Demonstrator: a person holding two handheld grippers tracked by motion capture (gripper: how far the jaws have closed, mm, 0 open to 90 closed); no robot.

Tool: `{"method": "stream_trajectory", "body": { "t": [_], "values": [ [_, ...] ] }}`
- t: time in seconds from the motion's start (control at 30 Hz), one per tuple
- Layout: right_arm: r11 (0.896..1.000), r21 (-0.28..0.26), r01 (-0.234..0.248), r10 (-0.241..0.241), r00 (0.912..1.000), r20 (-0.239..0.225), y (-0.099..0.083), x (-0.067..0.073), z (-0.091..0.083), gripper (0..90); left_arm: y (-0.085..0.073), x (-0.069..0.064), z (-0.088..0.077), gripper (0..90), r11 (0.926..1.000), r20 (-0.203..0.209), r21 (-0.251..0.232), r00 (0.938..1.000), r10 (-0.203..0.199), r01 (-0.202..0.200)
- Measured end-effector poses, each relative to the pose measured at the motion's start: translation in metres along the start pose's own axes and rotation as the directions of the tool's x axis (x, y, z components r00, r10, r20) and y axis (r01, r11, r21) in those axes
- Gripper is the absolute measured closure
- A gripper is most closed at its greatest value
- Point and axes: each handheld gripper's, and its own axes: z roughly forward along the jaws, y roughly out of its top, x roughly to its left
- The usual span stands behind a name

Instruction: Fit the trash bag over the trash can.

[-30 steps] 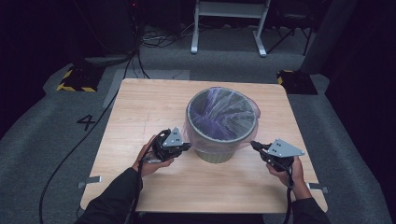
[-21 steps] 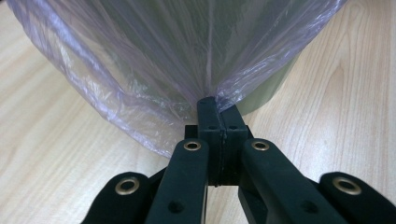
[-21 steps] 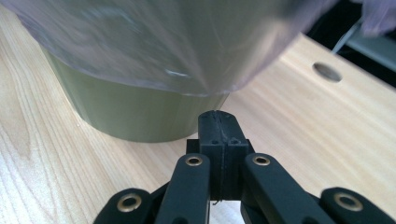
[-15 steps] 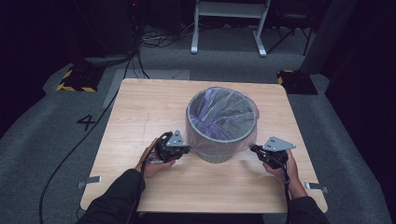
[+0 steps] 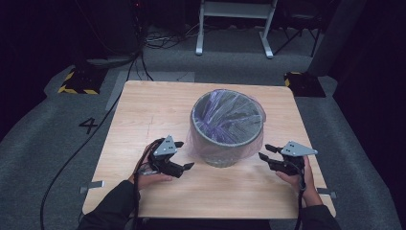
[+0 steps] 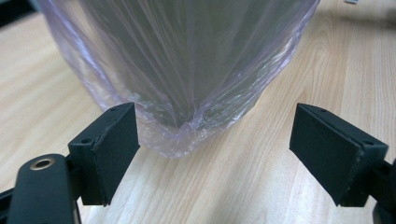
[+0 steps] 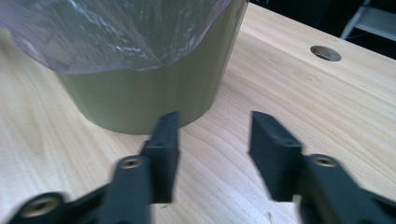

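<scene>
A grey-green bin (image 5: 227, 132) stands upright near the middle of the high view, on the pale wooden worktop (image 5: 143, 110), slightly right of centre. A clear, purple-tinted plastic liner (image 5: 229, 111) sits inside it, folded over the rim and hanging down the outer wall.

The left tool (image 5: 182, 155) lies at the lower left of the bin, held low over the worktop by the person's left hand (image 5: 151, 178), its tips pointing toward the bin's base. Its jaws have just been opening and now stand wide. In the left gripper view the two black pads (image 6: 112, 149) sit far apart at the bottom corners of the frame, and a drooping fold of the liner (image 6: 187, 70) hangs down between them at centre, touching neither pad as far as can be seen.

The right tool (image 5: 266, 152) sits at the lower right of the bin, held by the right hand (image 5: 299, 179), tips aimed left at the bin wall and apart from it. Its jaws have also just been opening and stand moderately apart, with nothing between them. In the right gripper view, which is somewhat blurred, the bin (image 7: 154, 93) fills the upper left with the liner's edge (image 7: 107, 37) draped over it, and a round hole (image 7: 325, 52) in the worktop shows at upper right.
</scene>
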Motion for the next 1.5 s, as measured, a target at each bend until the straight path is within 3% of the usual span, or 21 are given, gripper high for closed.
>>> {"method": "stream_trajectory", "body": {
  "t": [0.13,0.2,0.37,0.63,0.87,1.1,1.33,1.5],
  "values": [
    [1.000,-0.001,-0.015,0.015,0.9997,-0.020,0.000,-0.001,-0.009,31.4,-0.006,-0.006,-0.012,15.2,0.9998,-0.017,0.011,0.9997,0.019,-0.019],
    [1.000,0.003,-0.018,0.018,0.9997,-0.016,0.000,0.000,-0.012,27.0,-0.011,-0.007,-0.014,15.3,0.9991,-0.036,0.039,0.9992,0.017,-0.015],
    [0.999,-0.029,-0.045,0.043,0.9976,-0.053,0.003,0.003,-0.019,23.0,-0.029,-0.006,-0.014,15.4,0.9936,-0.061,0.112,0.9981,-0.006,0.013],
    [0.994,-0.100,-0.042,0.037,0.9979,-0.054,0.026,0.008,-0.038,20.7,-0.052,-0.004,-0.014,15.6,0.9766,-0.056,0.207,0.9973,-0.048,0.059],
    [0.994,-0.109,0.025,-0.027,0.9996,-0.012,0.058,0.014,-0.051,20.7,-0.065,-0.001,-0.017,15.6,0.9687,-0.069,0.226,0.9936,-0.089,0.103],
    [0.990,-0.131,0.060,-0.058,0.9982,0.013,0.088,0.014,-0.055,20.6,-0.075,0.001,-0.016,15.6,0.9583,-0.067,0.259,0.9918,-0.108,0.122],
    [0.984,-0.145,0.103,-0.102,0.9947,0.016,0.117,0.016,-0.049,20.0,-0.078,0.002,-0.016,14.7,0.9637,-0.079,0.239,0.9916,-0.102,0.118],
    [0.983,-0.150,0.109,-0.110,0.9940,0.008,0.134,0.015,-0.043,20.0,-0.078,0.002,-0.015,13.9,0.9637,-0.074,0.241,0.9922,-0.101,0.116]
  ]
}}
